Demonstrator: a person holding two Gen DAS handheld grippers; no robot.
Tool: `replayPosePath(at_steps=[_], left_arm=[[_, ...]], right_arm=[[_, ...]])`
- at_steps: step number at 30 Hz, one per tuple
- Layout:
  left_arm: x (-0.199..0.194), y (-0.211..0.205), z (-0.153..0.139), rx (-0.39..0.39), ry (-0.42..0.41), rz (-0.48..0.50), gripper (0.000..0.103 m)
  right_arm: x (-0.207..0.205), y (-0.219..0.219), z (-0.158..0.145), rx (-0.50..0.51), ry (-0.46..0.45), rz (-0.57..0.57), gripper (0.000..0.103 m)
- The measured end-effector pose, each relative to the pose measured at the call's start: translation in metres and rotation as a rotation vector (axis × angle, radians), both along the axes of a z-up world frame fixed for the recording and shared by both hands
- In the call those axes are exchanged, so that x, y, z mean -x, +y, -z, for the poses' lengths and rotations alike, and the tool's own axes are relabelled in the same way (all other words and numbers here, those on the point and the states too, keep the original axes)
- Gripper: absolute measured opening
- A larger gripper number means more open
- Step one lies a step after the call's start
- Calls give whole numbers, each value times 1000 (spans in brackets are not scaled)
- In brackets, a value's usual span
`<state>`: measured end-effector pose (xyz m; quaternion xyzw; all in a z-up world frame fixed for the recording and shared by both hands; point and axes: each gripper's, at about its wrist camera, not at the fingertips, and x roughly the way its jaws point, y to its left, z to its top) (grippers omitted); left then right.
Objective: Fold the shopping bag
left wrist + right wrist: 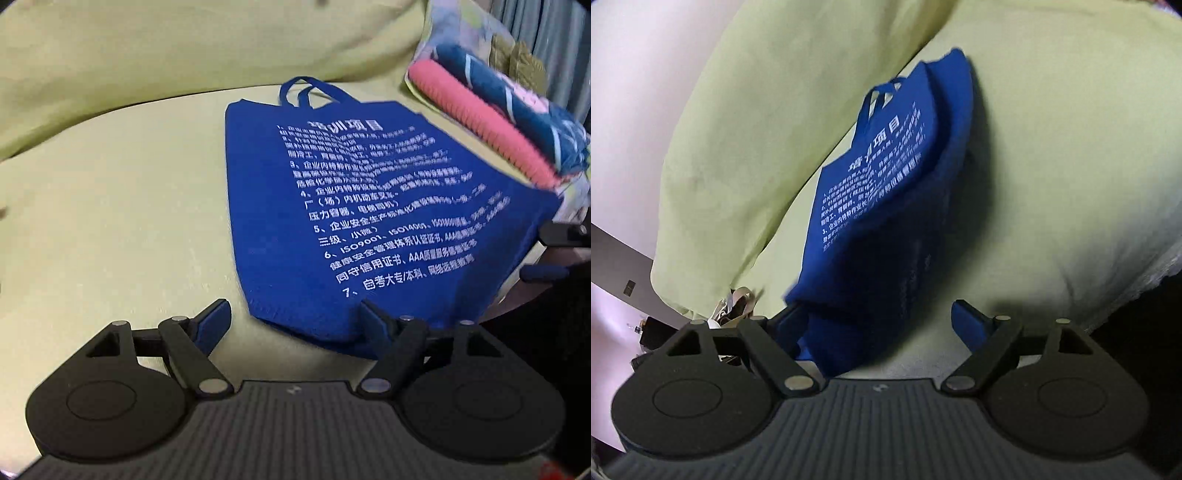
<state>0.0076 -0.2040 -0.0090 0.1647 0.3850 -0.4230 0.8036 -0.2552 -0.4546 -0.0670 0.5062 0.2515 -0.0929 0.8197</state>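
Observation:
A blue shopping bag point(369, 206) with white printed text lies on a pale green sheet point(110, 206), its handles point(299, 92) at the far end. My left gripper point(293, 325) is open at the bag's near corner, which lies between the fingers close to the right pad point(373, 325). The right gripper point(543, 253) shows at the bag's right edge. In the right wrist view the bag point(886, 177) looks partly doubled over, its near corner resting beside the left pad point(790, 321). My right gripper point(879, 321) stands open around that corner without pressing on it.
A stack of folded clothes point(491, 125), pink and dark blue, sits at the bag's far right corner. A bulky green pillow or duvet point(184, 48) rises behind the bag. In the right wrist view a white wall point(624, 110) and small clutter point(731, 306) lie left.

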Motion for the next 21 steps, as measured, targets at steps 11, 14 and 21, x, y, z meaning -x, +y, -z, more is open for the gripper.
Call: replayPosePath(at_steps=[11,14,21], left_arm=[[50,-47,5,-96,-147,207,75],[59,-54,13,-128,-163,228,76],[65,-59,23,-170,-150,248,77]], right_arm=[[1,-7,-29,47,-42,53,92],[-3,-13,-13,72,44,58,70],[11,-11,10,183,211,3,25]])
